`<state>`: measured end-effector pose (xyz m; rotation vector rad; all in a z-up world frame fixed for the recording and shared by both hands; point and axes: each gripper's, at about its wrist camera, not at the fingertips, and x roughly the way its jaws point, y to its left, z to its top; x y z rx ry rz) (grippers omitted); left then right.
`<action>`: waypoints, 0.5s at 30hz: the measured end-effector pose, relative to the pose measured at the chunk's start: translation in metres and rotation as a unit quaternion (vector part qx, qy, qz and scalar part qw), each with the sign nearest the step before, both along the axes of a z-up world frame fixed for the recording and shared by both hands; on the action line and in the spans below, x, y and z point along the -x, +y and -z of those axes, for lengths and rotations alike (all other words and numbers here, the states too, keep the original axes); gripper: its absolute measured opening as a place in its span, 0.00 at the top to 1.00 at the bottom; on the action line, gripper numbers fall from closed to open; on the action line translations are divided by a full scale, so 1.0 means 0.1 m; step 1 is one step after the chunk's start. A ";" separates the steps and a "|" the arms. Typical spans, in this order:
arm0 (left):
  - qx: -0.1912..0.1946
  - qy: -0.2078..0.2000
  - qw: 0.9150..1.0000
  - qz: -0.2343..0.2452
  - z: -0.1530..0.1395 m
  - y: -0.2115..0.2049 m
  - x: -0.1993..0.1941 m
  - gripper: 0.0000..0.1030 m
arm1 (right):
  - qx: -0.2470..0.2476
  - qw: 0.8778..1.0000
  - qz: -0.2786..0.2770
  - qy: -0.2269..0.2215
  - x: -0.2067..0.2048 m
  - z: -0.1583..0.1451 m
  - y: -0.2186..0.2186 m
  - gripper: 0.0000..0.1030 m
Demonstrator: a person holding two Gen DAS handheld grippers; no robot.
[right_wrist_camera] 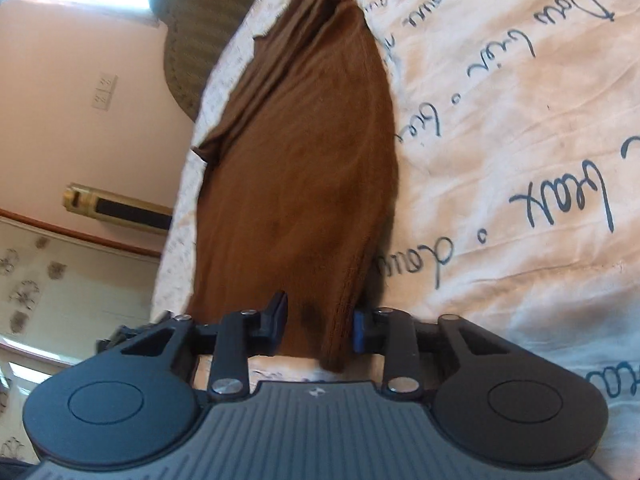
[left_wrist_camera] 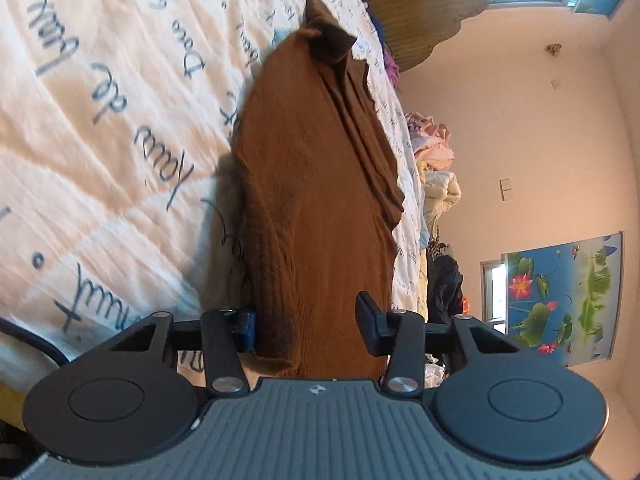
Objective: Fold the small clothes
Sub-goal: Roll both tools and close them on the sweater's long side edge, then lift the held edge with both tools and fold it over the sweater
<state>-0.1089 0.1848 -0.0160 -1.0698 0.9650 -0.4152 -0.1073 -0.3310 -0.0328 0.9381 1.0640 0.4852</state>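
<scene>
Both grippers have hold of the same brown knit garment (left_wrist_camera: 316, 184), which hangs stretched between them and the white quilt with blue script lettering (left_wrist_camera: 112, 112) on the bed. The left gripper (left_wrist_camera: 308, 328) has its fingers fairly wide, with a thick bunch of the ribbed edge filling the gap; the right gripper (right_wrist_camera: 320, 324) pinches a narrower fold of cloth between its blue pads (right_wrist_camera: 359, 330).

The knit (right_wrist_camera: 304, 160) looks soft and limp, light enough to lift easily, but prone to sagging and stretching. I'd judge the ribbed hem corners the best places to grip, since the thicker edge should slip less.

The left view shows the far end bunched into a peak at the top centre, and a heap of other clothes (left_wrist_camera: 436, 168) at the right middle. The right view shows none of that, giving instead a wall switch (right_wrist_camera: 104, 92) at the upper left.
</scene>
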 end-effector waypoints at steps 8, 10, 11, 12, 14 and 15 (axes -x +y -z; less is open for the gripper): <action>-0.034 0.008 0.999 0.028 0.03 -0.04 -0.15 0.62 | -0.043 0.999 -0.001 0.026 -0.08 0.10 -0.06 0.70; -0.053 0.001 0.998 0.025 0.00 -0.03 -0.17 0.86 | -0.048 0.998 -0.001 0.028 -0.08 0.11 -0.09 0.70; -0.072 0.007 0.997 0.027 -0.02 -0.04 -0.21 0.93 | -0.048 0.998 -0.002 0.029 -0.07 0.11 -0.10 0.70; -0.091 0.018 0.995 0.033 -0.01 -0.06 -0.24 0.95 | -0.050 0.998 -0.001 0.030 -0.07 0.12 -0.11 0.70; -0.115 0.028 0.991 0.055 -0.02 -0.08 -0.26 0.95 | -0.056 0.998 0.000 0.033 -0.08 0.14 -0.13 0.70; -0.120 0.029 0.990 0.072 -0.02 -0.11 -0.29 0.95 | -0.061 0.998 0.000 0.035 -0.08 0.15 -0.14 0.70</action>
